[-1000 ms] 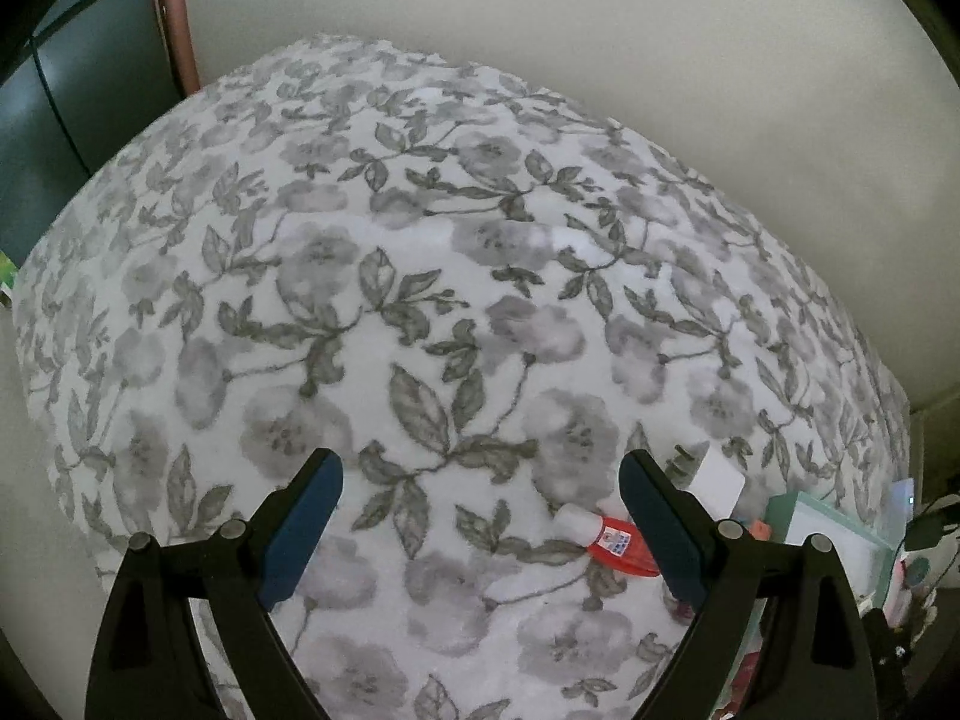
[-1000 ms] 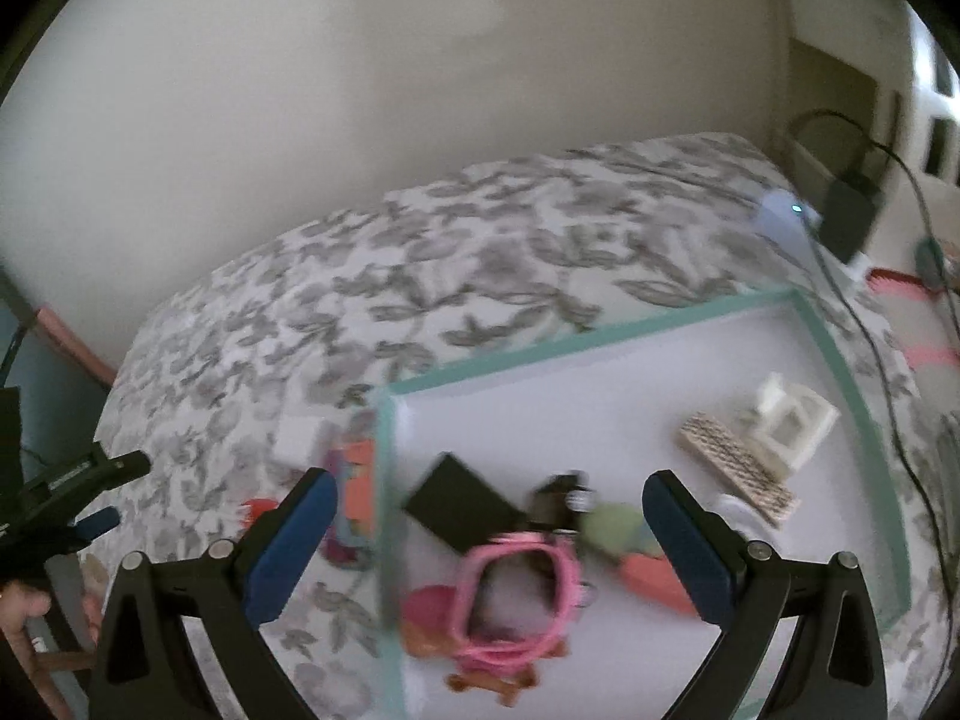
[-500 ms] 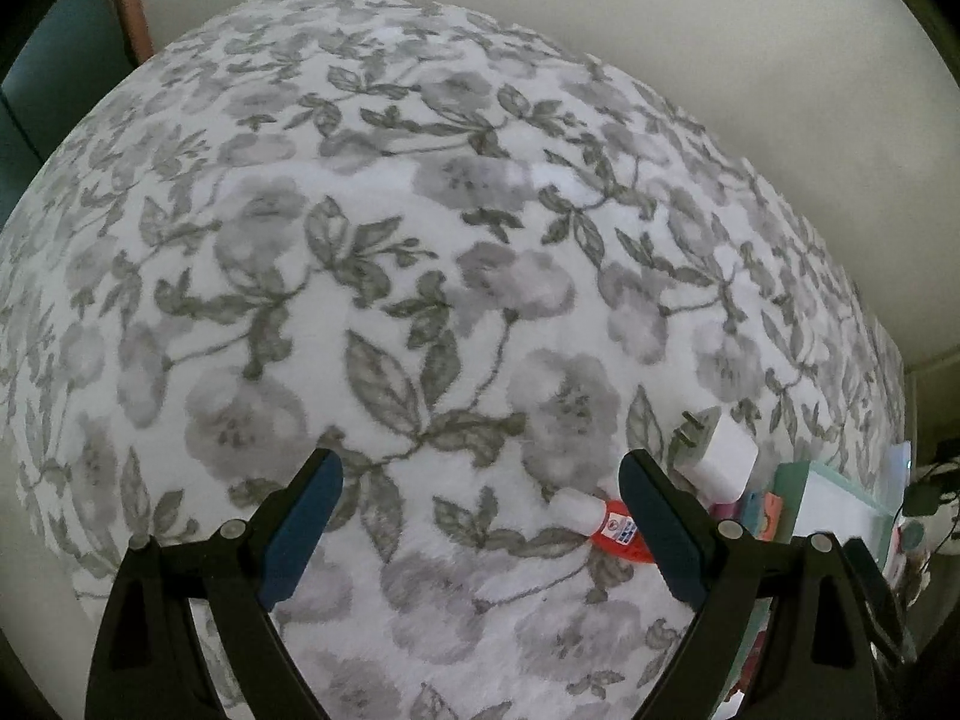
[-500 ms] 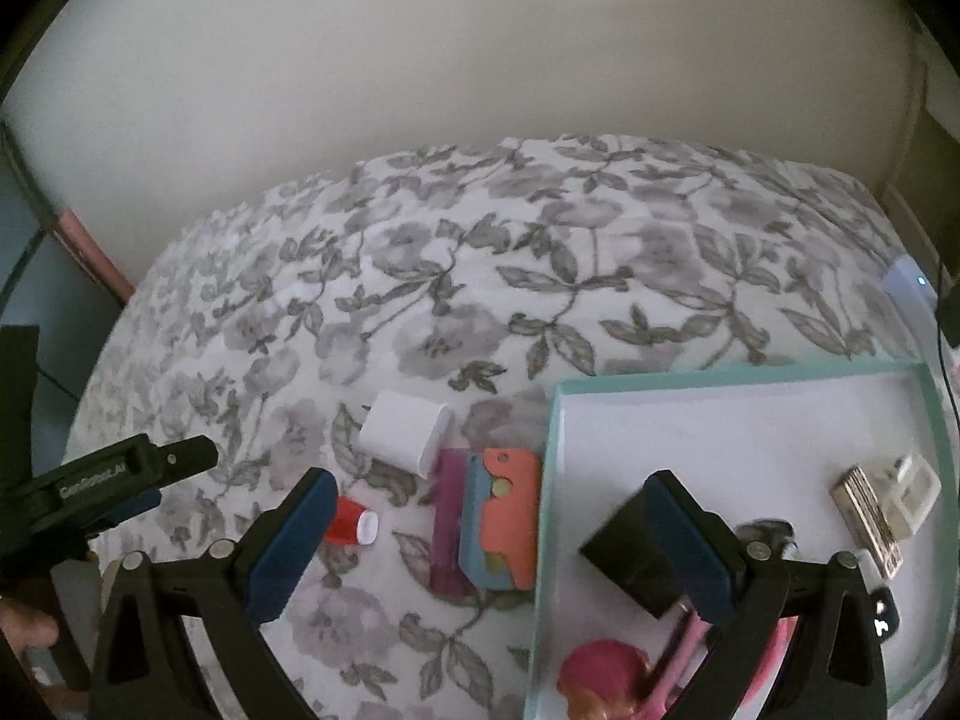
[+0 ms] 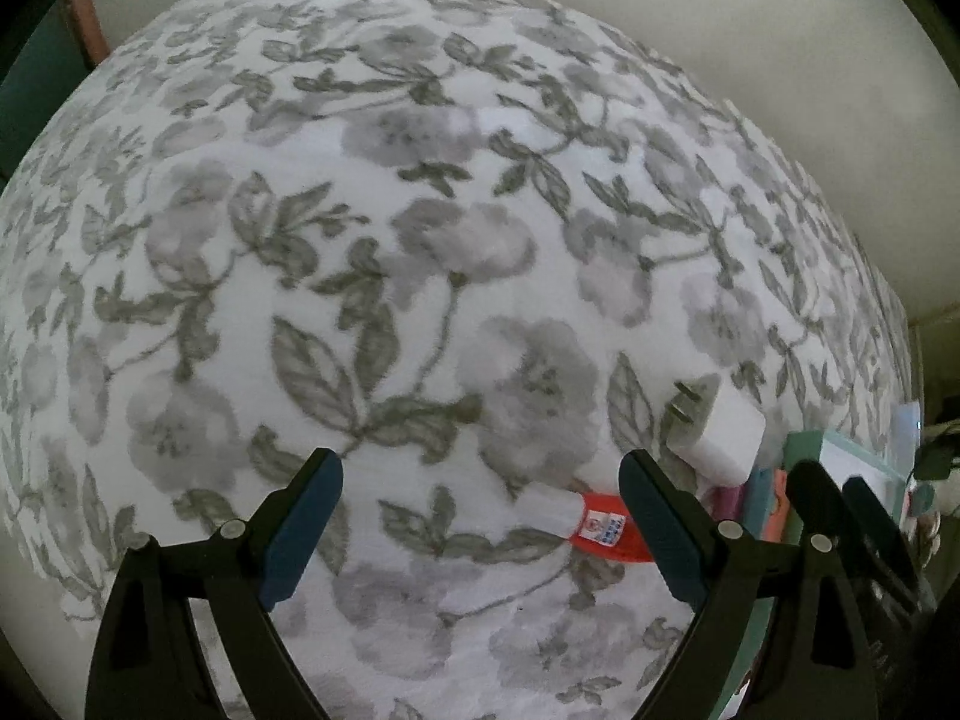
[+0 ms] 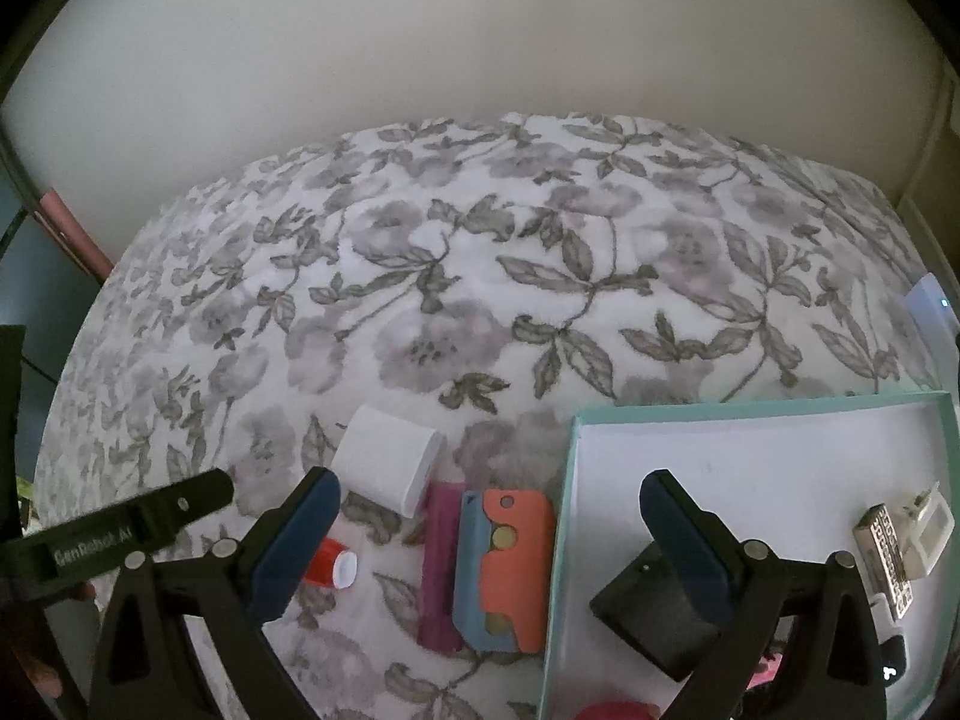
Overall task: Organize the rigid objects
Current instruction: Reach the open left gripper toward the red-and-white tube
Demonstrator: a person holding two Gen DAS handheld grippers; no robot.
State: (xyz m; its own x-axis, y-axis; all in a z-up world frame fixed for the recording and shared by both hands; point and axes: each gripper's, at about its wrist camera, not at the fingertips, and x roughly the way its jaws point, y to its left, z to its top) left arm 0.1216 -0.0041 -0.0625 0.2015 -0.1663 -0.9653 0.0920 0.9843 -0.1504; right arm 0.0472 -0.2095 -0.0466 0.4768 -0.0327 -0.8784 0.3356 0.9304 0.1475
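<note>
Left gripper [image 5: 480, 525] spread wide, empty, over floral blanket [image 5: 420, 240], right gripper [image 6: 489, 534] likewise parted above orange card case [image 6: 516, 558] (beside teal tray [image 6: 750, 405]), white charger [image 6: 384, 468] and red tube [image 6: 329, 564] nearby

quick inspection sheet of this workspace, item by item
surface: grey floral bedspread, soft and bare towards the wall.
job's things: teal-rimmed tray holding a black box, a patterned silver block and a white plug adapter; something pink at its near edge, too cut off to name.
clutter: outside the tray, a white charger, a red bottle with white cap, a magenta bar and an orange-and-blue case beside the tray's left wall.
grippers: left tool and right tool both open, empty.
cables: nothing seen.
surroundings: plain wall behind the bed.
</note>
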